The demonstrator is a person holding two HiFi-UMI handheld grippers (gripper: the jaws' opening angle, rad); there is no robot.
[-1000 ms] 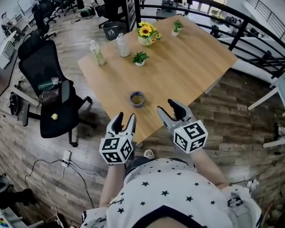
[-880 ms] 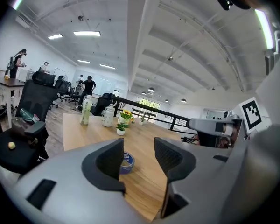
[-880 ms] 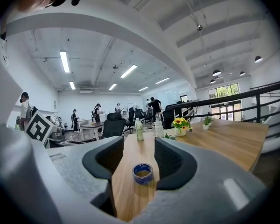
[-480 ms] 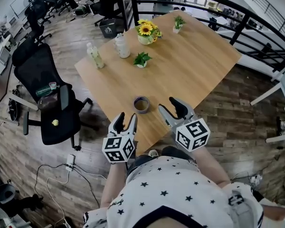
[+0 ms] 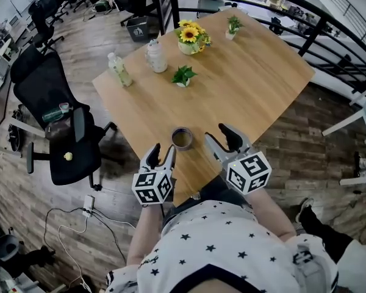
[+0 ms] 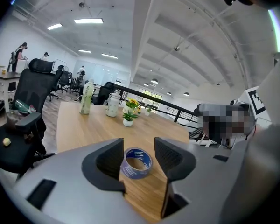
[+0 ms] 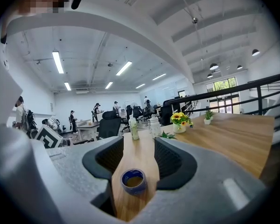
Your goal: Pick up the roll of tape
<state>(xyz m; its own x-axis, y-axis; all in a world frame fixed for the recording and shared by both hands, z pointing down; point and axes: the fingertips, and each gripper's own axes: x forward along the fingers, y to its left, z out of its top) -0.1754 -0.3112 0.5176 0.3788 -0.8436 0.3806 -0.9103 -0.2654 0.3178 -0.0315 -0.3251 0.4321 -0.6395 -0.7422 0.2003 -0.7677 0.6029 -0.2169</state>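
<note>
The roll of tape, blue with a dark core, lies flat near the front edge of the wooden table. My left gripper hovers just short of the roll, to its left, open and empty. In the left gripper view the tape shows between and beyond the open left gripper. My right gripper is open to the right of the roll, a little apart from it. Through the right gripper view the tape sits low between the jaws of the right gripper, ahead of them.
Farther back on the table stand a sunflower pot, two small green plants, a bottle and a jar. A black office chair stands left of the table. A black railing runs behind.
Both grippers have come forward over the table's front edge and now stand closer to the tape. The roll itself has not moved on the table.
</note>
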